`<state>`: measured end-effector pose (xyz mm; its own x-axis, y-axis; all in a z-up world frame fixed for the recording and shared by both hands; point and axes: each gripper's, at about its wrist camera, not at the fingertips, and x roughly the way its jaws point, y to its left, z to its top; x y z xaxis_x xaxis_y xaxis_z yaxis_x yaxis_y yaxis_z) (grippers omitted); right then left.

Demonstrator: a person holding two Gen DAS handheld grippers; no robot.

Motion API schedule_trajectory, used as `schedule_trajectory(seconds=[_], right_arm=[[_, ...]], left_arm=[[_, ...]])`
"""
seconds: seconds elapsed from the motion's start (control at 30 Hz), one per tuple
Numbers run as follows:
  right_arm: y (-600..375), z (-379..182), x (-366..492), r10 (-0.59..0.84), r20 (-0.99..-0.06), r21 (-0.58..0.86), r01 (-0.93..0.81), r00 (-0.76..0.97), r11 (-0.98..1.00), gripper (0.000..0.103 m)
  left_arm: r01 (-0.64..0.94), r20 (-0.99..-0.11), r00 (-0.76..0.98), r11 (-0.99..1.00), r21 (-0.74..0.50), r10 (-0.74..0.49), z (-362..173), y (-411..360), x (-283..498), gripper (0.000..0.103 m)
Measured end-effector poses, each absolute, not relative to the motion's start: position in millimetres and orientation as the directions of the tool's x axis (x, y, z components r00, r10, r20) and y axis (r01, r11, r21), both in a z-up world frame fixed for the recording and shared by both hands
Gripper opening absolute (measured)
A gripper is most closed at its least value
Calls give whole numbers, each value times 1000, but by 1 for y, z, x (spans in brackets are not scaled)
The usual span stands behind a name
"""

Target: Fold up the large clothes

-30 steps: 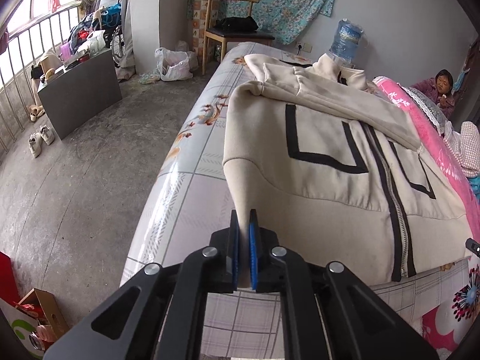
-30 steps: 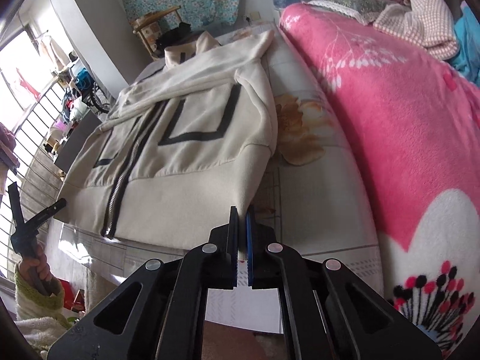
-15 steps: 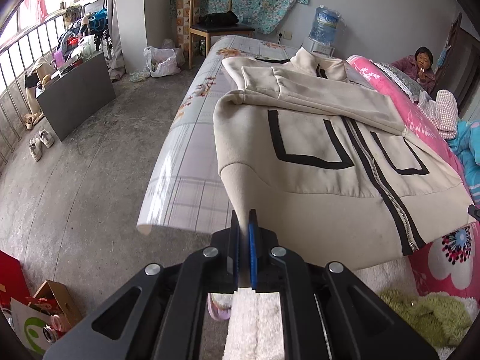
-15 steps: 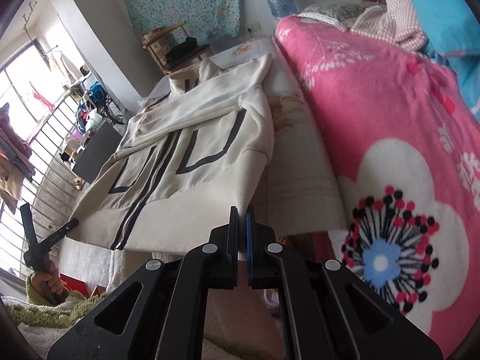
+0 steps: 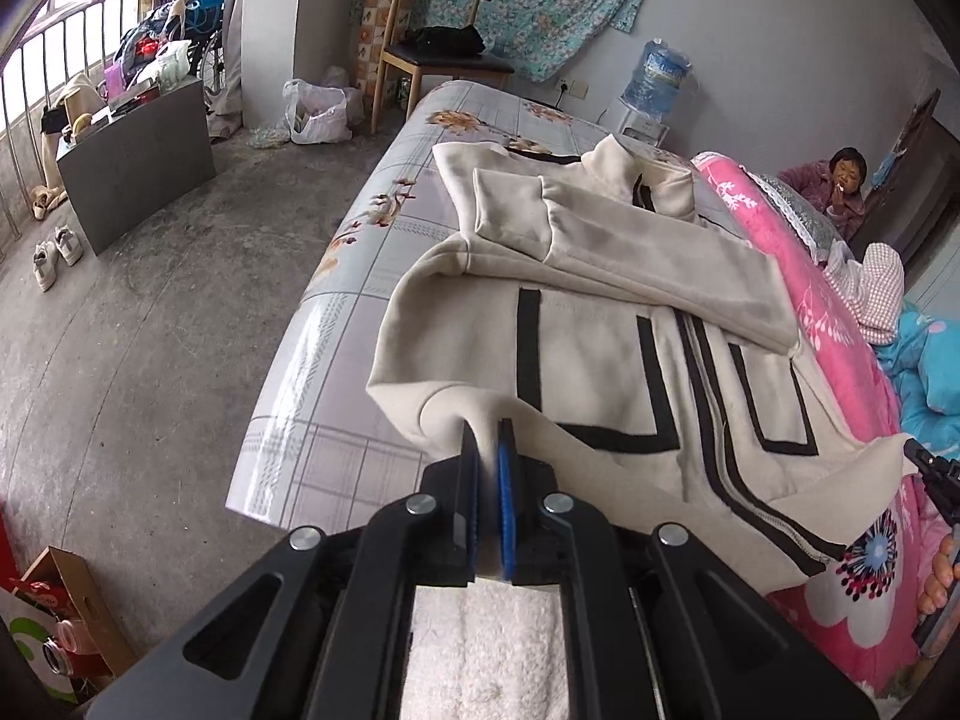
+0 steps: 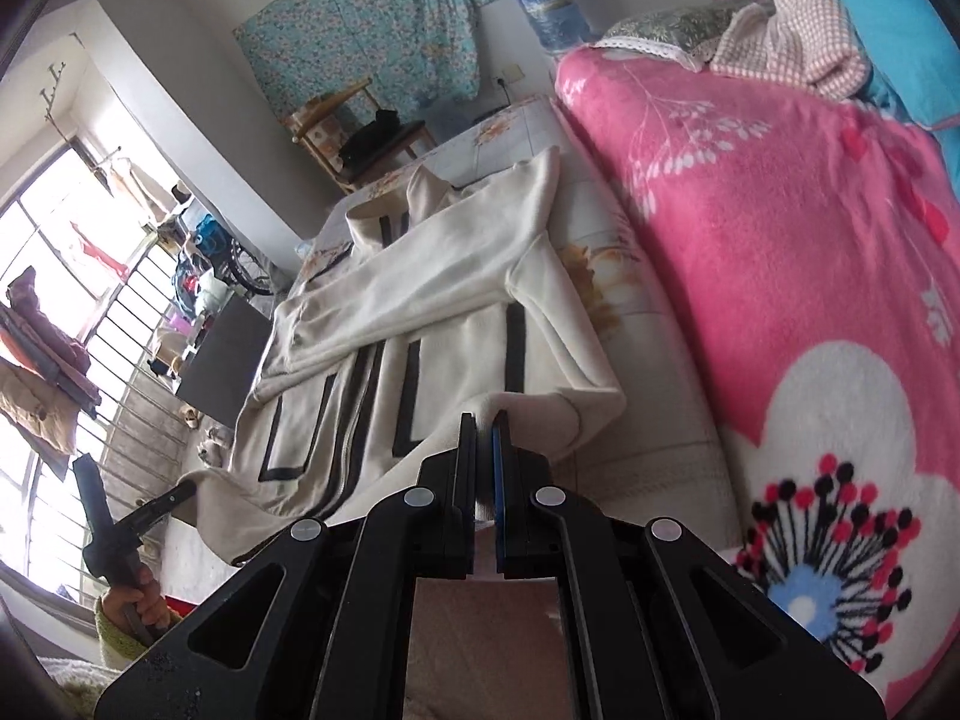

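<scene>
A: Two hem corners of the cream jacket are hidden, each pinched inside a gripper. The left gripper is clamped on one corner at lower centre of its view; the right gripper is clamped on the other.

B: Change from a second ago?

A: The hem lay flat; now it is lifted off the bed, bowing toward the collar, which lies toward the upper centre.

B: Materials?

A: Soft fleece, black rectangular trim, central zip. Glossy floral sheet; plush pink blanket at right, partly cut off.
</scene>
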<state>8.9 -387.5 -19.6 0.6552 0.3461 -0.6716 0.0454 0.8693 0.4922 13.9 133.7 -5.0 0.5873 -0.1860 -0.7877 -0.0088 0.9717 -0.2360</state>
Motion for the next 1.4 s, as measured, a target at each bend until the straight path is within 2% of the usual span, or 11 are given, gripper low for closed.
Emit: schedule_trajectory(seconds=[0.33, 0.4, 0.43, 0.5, 0.6, 0.63, 0.7, 0.9, 1.1, 1.27, 1.4], right_arm=[[-402, -52, 97, 344, -681, 553, 146, 646, 820, 3], [-407, -67, 113, 361, -684, 582, 175, 634, 794, 5], [-411, -76, 120, 365, -690, 596, 204, 625, 777, 8], [-418, -92, 129, 396, -690, 635, 244, 606, 733, 18], [-426, -92, 128, 418, -650, 682, 245, 635, 689, 37], [-428, -86, 125, 389, -655, 665, 248, 648, 705, 56], [-426, -67, 116, 321, -663, 606, 233, 677, 760, 57], [-375, -34, 100, 330, -693, 448, 24, 641, 894, 58], [-296, -56, 103, 245, -820, 196, -148, 517, 969, 63], [-276, -79, 116, 200, -855, 150, -140, 479, 979, 63], [-272, -98, 123, 116, -875, 69, -116, 469, 991, 47]], left_arm=[[-49, -808, 528, 941, -335, -260, -34, 148, 118, 10], [-74, -807, 503, 916, -395, -308, -47, 156, 133, 19], [-92, -806, 490, 900, -426, -332, -52, 160, 139, 24], [-116, -791, 498, 877, -467, -355, -56, 170, 145, 46], [-126, -755, 535, 847, -516, -381, -51, 185, 145, 51], [-126, -741, 550, 840, -528, -384, -47, 190, 144, 51], [-110, -717, 588, 841, -529, -374, -36, 196, 137, 51], [118, -681, 585, 876, -467, -442, -14, 155, 112, 51], [237, -771, 453, 894, -380, -448, -43, 80, 111, 51], [283, -847, 460, 949, -143, -265, -68, 37, 110, 51], [286, -827, 542, 958, 13, -151, -75, 20, 101, 50]])
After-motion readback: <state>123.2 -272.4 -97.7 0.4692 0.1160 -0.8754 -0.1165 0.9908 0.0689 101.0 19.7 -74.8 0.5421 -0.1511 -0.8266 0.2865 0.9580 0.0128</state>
